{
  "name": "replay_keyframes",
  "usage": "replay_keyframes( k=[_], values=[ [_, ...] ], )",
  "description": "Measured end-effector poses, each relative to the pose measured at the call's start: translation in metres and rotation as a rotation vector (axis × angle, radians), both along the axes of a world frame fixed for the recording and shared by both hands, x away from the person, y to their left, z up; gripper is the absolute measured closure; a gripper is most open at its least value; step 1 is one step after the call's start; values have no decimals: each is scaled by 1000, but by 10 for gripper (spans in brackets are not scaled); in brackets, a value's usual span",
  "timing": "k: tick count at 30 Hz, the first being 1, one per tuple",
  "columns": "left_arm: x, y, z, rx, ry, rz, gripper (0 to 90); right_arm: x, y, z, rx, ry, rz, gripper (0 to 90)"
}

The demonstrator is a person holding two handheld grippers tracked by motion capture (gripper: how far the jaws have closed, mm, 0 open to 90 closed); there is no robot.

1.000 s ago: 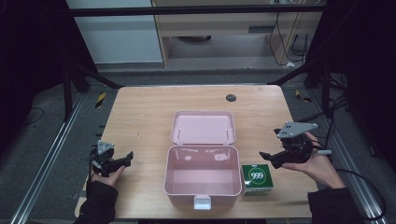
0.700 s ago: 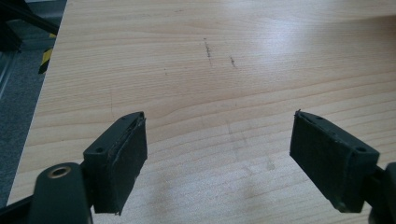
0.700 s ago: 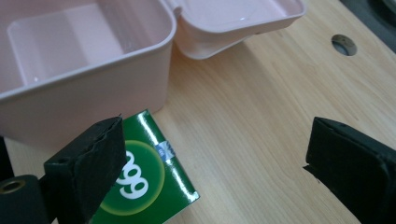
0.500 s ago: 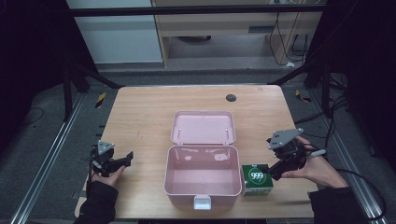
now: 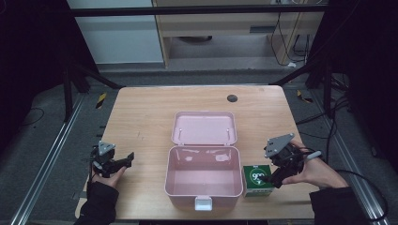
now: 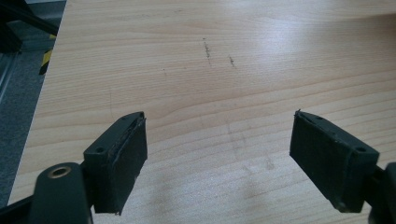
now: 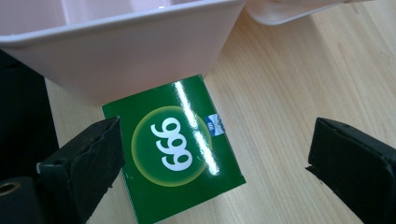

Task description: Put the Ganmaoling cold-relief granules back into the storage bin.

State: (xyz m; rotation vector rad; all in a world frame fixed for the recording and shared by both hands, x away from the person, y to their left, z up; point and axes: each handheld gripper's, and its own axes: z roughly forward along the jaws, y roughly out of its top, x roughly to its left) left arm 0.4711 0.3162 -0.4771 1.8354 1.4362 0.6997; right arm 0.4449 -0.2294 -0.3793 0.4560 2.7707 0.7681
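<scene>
Two grippers: we are hovering the right gripper (image 5: 273, 178), jaws spread, over the green box (image 7: 175, 150) beside the open pink case (image 5: 202, 168); left gripper (image 5: 121, 162), jaws spread, is idling over the table (image 5: 145, 117).

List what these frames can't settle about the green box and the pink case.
- Green cardboard box: near corner hidden behind a jaw in the right gripper view; small print too tiny.
- Box sides: high view shows mostly its top.
- Pink plastic case: front latch too small; case cut off by the top edge in the right gripper view.
</scene>
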Motion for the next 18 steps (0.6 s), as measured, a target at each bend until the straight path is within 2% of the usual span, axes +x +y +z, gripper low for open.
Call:
replay_keyframes(
  k=[18],
  values=[
    [0,0,0,1,0,-1,183,0,10,-24,-96,45,94,25]
  ],
)
